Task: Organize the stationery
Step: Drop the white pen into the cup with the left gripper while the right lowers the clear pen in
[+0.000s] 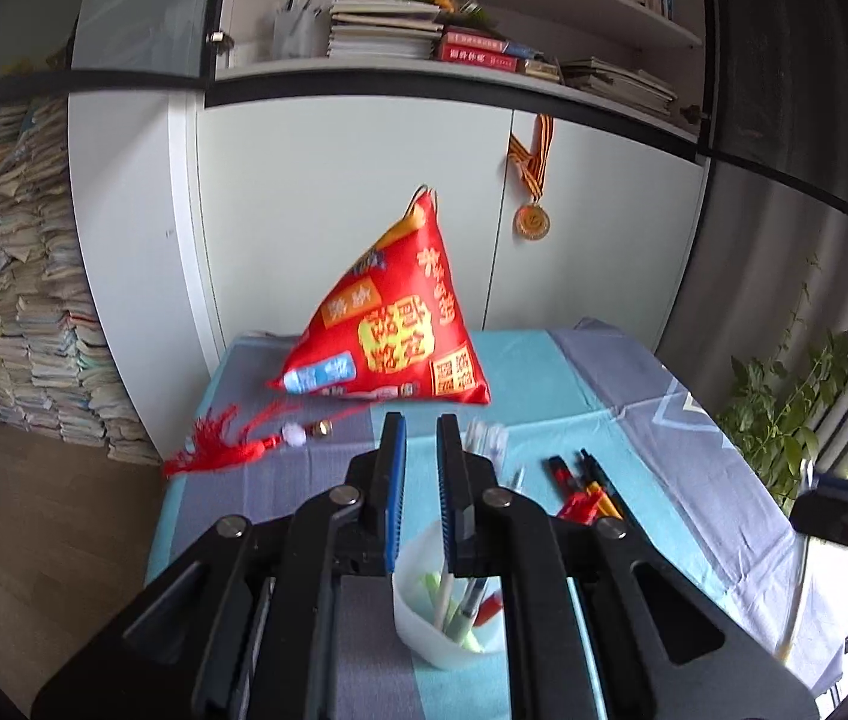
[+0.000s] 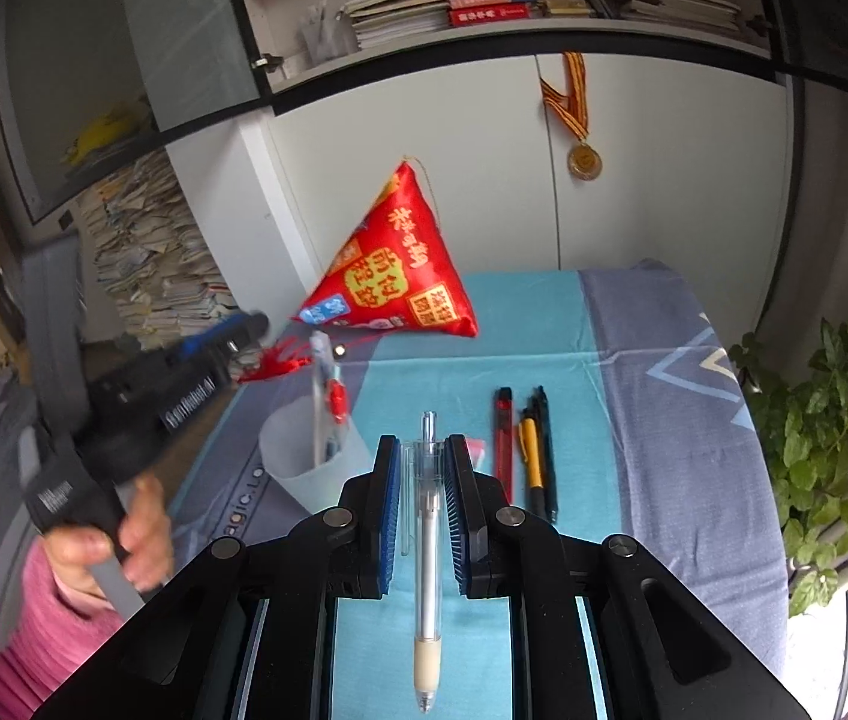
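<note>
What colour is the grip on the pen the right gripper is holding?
Cream, on a clear-barrelled pen between the right gripper pads; it shows best in the right wrist view.

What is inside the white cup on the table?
The white cup holds several pens, green, white and red ones. Their lower ends are covered by the cup wall, so the exact count is unclear.

The tablecloth (image 2: 226, 501) reads "agic.Lo"; other lettering is too blurred.

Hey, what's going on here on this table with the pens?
A person is sorting pens into a white cup with two handheld grippers. The right gripper holds a clear pen above the table. The left gripper is shut and empty above the cup, which already holds several pens. A few more pens lie on the blue cloth.
</note>
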`<state>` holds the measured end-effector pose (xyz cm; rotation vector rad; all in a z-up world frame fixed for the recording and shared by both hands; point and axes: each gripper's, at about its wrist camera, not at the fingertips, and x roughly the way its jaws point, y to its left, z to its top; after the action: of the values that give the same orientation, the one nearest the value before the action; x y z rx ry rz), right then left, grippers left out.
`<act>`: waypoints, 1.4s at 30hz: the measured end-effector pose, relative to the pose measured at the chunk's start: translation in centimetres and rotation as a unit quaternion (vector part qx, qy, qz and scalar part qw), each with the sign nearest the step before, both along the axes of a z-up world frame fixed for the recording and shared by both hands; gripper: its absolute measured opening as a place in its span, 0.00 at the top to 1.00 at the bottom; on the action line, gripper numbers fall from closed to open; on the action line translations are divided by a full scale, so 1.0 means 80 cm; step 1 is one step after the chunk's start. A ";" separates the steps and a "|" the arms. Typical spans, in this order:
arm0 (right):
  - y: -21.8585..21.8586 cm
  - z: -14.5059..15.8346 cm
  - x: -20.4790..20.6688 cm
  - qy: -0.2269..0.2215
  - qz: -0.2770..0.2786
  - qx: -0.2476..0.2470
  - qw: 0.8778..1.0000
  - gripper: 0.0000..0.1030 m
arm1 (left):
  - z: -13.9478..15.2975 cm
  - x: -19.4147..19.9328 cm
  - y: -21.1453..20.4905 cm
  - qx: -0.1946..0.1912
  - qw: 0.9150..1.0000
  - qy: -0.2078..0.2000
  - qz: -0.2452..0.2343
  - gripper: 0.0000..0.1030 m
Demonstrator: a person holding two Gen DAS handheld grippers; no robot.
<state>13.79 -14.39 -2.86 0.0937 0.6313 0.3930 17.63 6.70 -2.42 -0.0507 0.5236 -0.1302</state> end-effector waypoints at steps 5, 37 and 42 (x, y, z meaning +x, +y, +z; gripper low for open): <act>0.021 0.022 0.002 -0.027 0.018 0.015 0.999 0.85 | -0.009 -0.019 0.029 -0.035 0.999 0.012 0.012 0.92; 0.128 -0.005 0.059 -0.122 0.022 -0.038 0.992 0.85 | -0.095 -0.032 0.057 -0.046 0.997 0.063 0.013 0.89; 0.123 -0.009 0.044 -0.112 0.026 -0.048 0.992 0.85 | -0.091 -0.039 0.057 -0.042 0.997 0.063 0.018 0.88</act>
<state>17.35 -4.52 -3.55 -0.0585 0.4314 0.4156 14.50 11.23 -9.69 -0.1513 0.6427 -0.1152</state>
